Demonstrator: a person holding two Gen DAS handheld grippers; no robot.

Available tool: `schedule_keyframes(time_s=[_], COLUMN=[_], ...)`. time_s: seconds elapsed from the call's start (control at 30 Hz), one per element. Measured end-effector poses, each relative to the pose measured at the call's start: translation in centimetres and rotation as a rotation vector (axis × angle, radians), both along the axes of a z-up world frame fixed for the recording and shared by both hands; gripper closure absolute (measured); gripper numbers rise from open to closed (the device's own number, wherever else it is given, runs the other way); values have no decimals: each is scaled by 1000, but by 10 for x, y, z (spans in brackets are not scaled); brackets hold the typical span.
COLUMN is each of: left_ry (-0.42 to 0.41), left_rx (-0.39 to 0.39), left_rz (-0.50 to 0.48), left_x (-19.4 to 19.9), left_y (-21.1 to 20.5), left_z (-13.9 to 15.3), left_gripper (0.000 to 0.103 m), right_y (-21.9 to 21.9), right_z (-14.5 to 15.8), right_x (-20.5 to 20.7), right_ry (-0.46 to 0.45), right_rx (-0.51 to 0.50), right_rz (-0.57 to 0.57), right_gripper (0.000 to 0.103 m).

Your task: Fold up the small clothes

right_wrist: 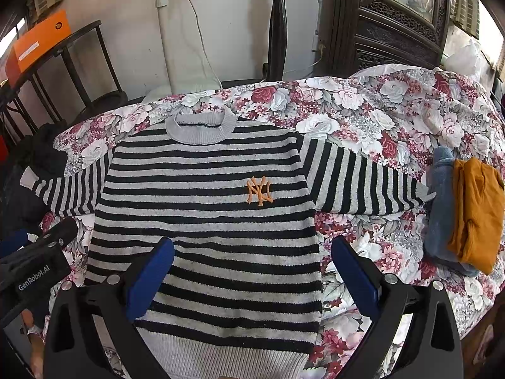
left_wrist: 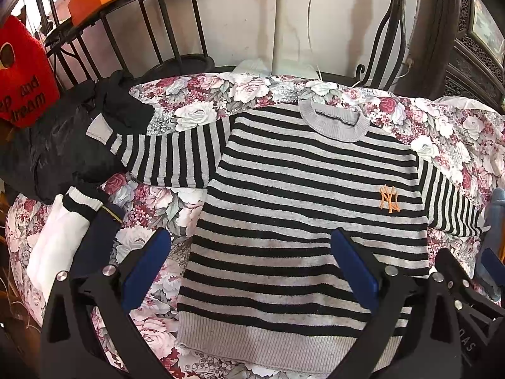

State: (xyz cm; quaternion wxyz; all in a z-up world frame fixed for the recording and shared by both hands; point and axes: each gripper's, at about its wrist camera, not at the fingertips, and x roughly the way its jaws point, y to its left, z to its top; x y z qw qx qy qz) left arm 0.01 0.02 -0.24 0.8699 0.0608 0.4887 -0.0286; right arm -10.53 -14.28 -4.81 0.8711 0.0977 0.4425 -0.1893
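A small grey-and-black striped sweater (left_wrist: 303, 195) (right_wrist: 205, 208) with an orange logo lies flat, face up, on a floral sheet (left_wrist: 202, 98) (right_wrist: 378, 117), both sleeves spread out sideways. My left gripper (left_wrist: 252, 252) hovers open above the sweater's lower left part, one blue pad over the sheet and one over the body. My right gripper (right_wrist: 252, 259) hovers open above the lower right part, its right pad past the sweater's edge. Neither holds anything. The left gripper's body (right_wrist: 34, 265) shows at the left of the right wrist view.
Folded mustard and blue-grey clothes (right_wrist: 464, 214) sit at the right of the sheet. Dark clothing (left_wrist: 63, 145) and a white-and-navy garment (left_wrist: 69, 230) lie at the left. A black metal rack (left_wrist: 132, 28) with an orange box, a red sign and dark carved furniture (right_wrist: 397, 15) stand behind.
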Motion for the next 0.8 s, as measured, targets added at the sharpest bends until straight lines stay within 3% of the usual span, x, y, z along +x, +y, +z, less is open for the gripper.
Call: schedule_keyframes(time_s=[0.8], left_ry=[4], left_rx=[4], left_rz=[7], left_x=[-1], left_y=[-2], left_z=[-3], left_gripper=[5], right_y=[-2], right_z=[0], right_x=[1], right_ry=[5], right_rx=[5], right_rz=[1], right_gripper=[3])
